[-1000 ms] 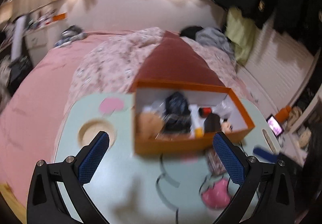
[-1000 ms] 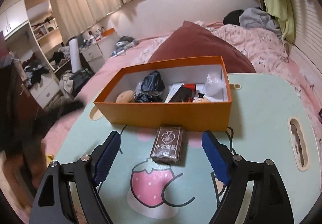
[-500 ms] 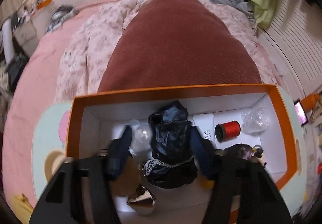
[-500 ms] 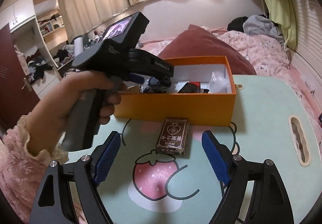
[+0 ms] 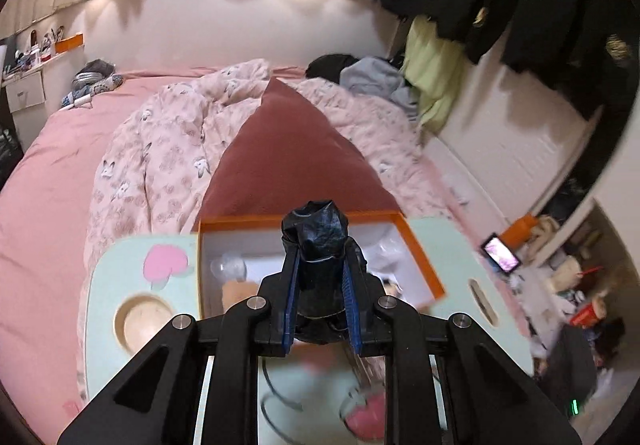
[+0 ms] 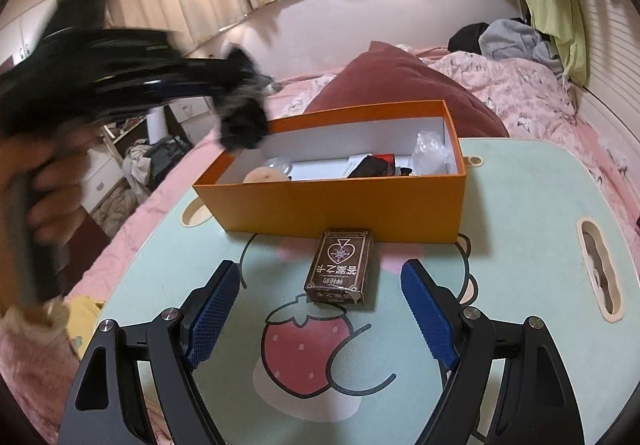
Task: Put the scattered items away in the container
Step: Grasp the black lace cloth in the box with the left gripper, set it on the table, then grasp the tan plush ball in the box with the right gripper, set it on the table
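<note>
Left wrist view
- Left gripper (image 5: pixel 320 277): your pads are clamped on the black crumpled bag (image 5: pixel 318 241); it stands up between them, top poking past the tips.
- Bag vs box: the orange box (image 5: pixel 420 257) lies just beyond and below the bag, open and white-lined, with other items inside.
- Table (image 5: pixel 108 273): pale green, box set at its far edge.

Right wrist view
- Right gripper (image 6: pixel 320 305): your jaws stand wide, nothing between the pads.
- Card pack (image 6: pixel 341 271): flat on the table, straight ahead of the tips, centred between them, just off the box's near wall.
- Long axis: runs near-to-far, along your pointing line, so the pads face its long sides.
- Nearer hand: the right, by my reading; the left is blurred, up by the box's left far corner.
</note>
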`<control>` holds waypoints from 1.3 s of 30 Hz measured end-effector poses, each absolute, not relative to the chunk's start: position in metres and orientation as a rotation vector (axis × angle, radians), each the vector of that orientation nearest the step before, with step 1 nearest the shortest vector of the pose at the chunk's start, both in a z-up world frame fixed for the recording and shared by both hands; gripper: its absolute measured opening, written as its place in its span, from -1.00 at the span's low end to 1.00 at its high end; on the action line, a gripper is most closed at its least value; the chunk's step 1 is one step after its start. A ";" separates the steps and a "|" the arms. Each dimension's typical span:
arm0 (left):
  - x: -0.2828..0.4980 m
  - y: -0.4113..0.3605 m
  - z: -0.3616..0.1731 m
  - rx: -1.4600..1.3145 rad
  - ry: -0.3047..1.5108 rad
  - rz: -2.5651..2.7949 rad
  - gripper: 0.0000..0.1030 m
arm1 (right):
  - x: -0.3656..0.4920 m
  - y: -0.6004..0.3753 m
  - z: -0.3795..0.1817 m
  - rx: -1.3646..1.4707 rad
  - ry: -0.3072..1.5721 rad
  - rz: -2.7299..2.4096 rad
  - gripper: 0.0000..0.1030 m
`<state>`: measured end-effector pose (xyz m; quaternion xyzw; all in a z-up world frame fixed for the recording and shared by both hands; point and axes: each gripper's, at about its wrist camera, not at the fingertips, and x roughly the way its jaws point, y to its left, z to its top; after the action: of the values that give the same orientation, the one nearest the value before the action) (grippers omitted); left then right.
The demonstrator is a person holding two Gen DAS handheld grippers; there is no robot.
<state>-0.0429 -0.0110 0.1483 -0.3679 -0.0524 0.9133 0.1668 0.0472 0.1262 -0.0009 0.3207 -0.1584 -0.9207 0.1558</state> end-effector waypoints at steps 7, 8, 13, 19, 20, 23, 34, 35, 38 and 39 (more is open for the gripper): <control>0.001 -0.032 0.084 -1.178 -0.275 2.494 -0.59 | 0.047 0.126 -0.005 0.946 -0.476 -2.632 0.61; 0.005 -0.031 0.075 -1.191 -0.260 2.515 -0.59 | 0.047 0.126 -0.005 0.951 -0.478 -2.632 0.61; 0.013 -0.028 0.046 -1.241 -0.187 2.596 -0.42 | 0.046 0.126 -0.007 0.968 -0.482 -2.630 0.61; 0.026 -0.047 0.049 -1.120 -0.349 2.610 0.36 | 0.046 0.125 -0.007 0.979 -0.488 -2.637 0.61; 0.032 -0.051 0.051 -1.082 -0.382 2.628 0.43 | 0.047 0.126 -0.006 0.969 -0.487 -2.642 0.61; 0.047 -0.065 0.054 -1.017 -0.435 2.666 0.48 | 0.048 0.124 0.005 0.936 -0.456 -2.663 0.61; 0.062 -0.071 0.049 -1.000 -0.393 2.680 0.53 | -0.091 0.050 0.068 1.277 -0.328 -2.369 0.31; 0.062 -0.070 0.049 -1.000 -0.384 2.687 0.53 | -0.102 0.043 0.062 1.321 -0.312 -2.357 0.21; 0.065 -0.070 0.048 -0.991 -0.391 2.685 0.53 | -0.130 0.023 0.036 1.446 -0.231 -2.319 0.15; 0.065 -0.071 0.048 -0.988 -0.397 2.681 0.53 | -0.137 0.019 0.029 1.477 -0.223 -2.302 0.15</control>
<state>0.0654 -0.0712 0.0480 -0.3397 -0.1363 0.9218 0.1281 -0.1368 0.0191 0.0290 0.5276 -0.0798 -0.8224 0.1972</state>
